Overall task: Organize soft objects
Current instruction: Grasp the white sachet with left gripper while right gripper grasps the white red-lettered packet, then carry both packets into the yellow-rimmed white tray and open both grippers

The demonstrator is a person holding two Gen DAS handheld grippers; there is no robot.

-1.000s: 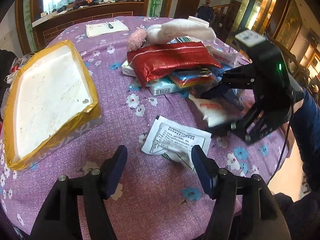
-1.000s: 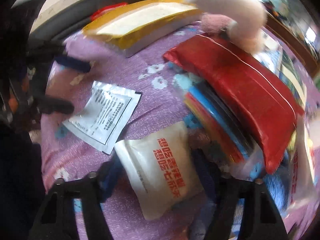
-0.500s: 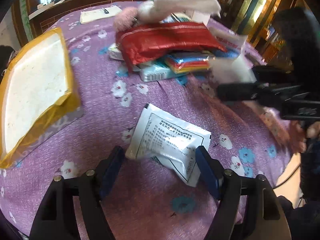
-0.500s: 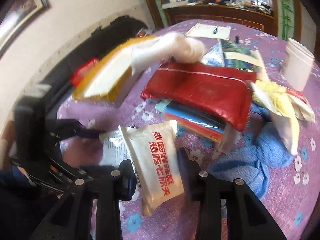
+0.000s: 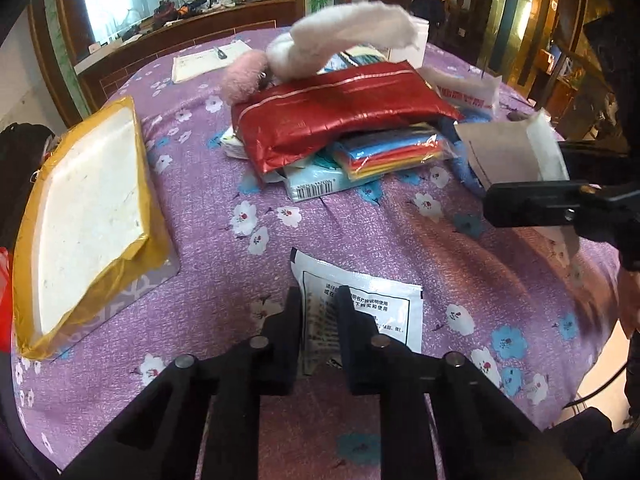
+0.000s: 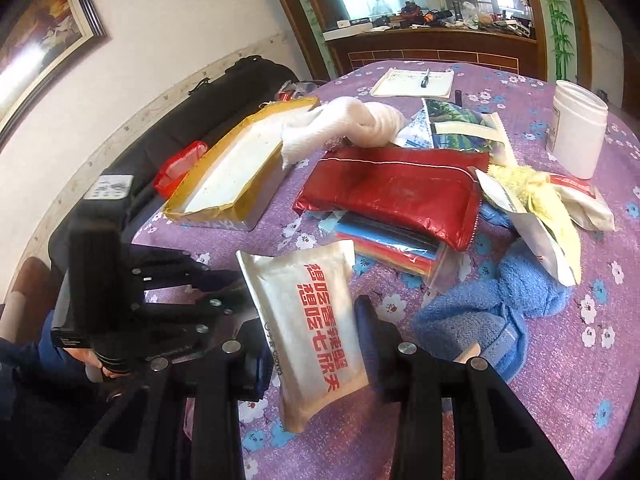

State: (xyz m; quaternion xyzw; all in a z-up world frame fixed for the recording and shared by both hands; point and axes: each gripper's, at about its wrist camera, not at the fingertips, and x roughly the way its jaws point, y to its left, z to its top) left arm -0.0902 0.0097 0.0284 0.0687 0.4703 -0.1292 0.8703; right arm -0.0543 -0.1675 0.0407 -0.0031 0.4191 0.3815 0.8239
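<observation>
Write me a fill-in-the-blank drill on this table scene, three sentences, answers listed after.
1. The right gripper holds a white pouch printed with ____ characters.
2. The left gripper, its jaws closing, has the ____ sachet between them.
3. The white towel lies on top of the ____ foil packet.

Missing words: red; white; red

Far ahead of the gripper lie a notepad point(image 6: 416, 82) with a pen point(image 6: 426, 77) on it; a white jar point(image 6: 578, 134) stands ahead and right.
</observation>
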